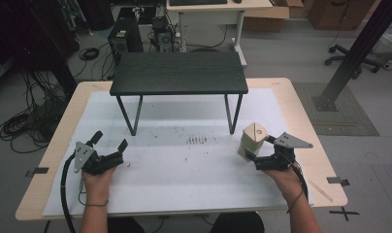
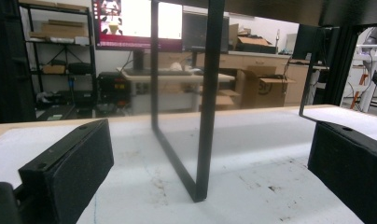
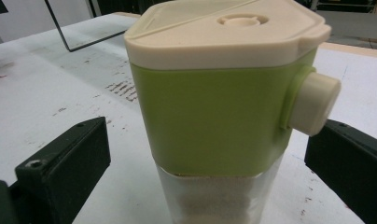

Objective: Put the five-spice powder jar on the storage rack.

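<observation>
Dispenser (image 3: 214,107): upright on the white mat, near the person's right edge of the table. Cream lid on top, green middle band with a round cream knob sticking out to one side, clear base with something pale and grainy inside. In the high view the dispenser (image 1: 253,139) stands just in front of the right gripper (image 1: 256,156), well short of the small black table.

Right gripper: jaws apart, one on each side of the dispenser's lower body. Right gripper view shows a gap on both sides, so no contact as far as I can tell. Jaws sit low, below the knob and about level with the green band's lower edge, probably so the grip lands on the flat walls and clears the knob. Looks like a grasp being lined up, not yet closed.

Left gripper (image 1: 109,143): jaws apart, holding nothing, resting low over the mat (image 1: 184,170) on the left side, well apart from the dispenser. It points toward the near left leg (image 2: 203,102) of the small black table (image 1: 179,73). Likely parked out of the way.

Mat has brown specks and scuff marks near the middle. The black table's top is bare and may be where the dispenser is headed; that is a guess.
</observation>
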`<state>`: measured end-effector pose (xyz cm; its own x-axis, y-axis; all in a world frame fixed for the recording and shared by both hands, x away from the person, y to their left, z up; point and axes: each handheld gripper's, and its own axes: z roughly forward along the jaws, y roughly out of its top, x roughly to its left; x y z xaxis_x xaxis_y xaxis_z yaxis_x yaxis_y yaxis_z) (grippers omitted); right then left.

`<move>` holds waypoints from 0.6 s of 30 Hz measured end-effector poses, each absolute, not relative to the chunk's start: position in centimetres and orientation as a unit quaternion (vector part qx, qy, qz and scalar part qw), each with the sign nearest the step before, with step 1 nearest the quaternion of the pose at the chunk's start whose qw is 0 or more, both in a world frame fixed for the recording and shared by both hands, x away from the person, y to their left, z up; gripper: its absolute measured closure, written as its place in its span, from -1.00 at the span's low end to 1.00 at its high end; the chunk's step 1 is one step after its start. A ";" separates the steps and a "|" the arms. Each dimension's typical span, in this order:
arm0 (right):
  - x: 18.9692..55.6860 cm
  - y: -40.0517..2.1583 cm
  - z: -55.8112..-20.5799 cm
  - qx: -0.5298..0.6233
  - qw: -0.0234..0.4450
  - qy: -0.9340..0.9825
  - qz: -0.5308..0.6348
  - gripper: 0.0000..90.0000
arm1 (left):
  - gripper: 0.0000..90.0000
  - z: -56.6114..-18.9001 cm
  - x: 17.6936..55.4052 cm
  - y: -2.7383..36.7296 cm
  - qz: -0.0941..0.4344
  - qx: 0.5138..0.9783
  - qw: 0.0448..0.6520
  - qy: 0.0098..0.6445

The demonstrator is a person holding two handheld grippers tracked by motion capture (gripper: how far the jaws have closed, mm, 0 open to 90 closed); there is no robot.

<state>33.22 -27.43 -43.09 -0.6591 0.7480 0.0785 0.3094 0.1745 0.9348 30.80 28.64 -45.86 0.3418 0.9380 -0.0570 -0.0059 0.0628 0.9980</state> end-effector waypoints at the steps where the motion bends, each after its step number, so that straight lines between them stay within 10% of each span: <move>1: 33.2 -27.4 -43.1 0.358 0.206 0.738 0.533 -1.00 | -0.99 -45.9 30.8 28.6 0.394 0.559 0.598 0.417; 18: 34.1 -26.6 -43.5 0.363 0.214 0.738 0.527 -0.99 | -0.99 -45.9 30.8 28.7 0.393 0.559 0.601 0.415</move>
<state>34.09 -26.56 -43.52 -0.6445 0.7616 0.0678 0.3111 0.1801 0.9332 30.84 28.66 -45.86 0.3477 0.9357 -0.0600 -0.0089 0.0673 0.9977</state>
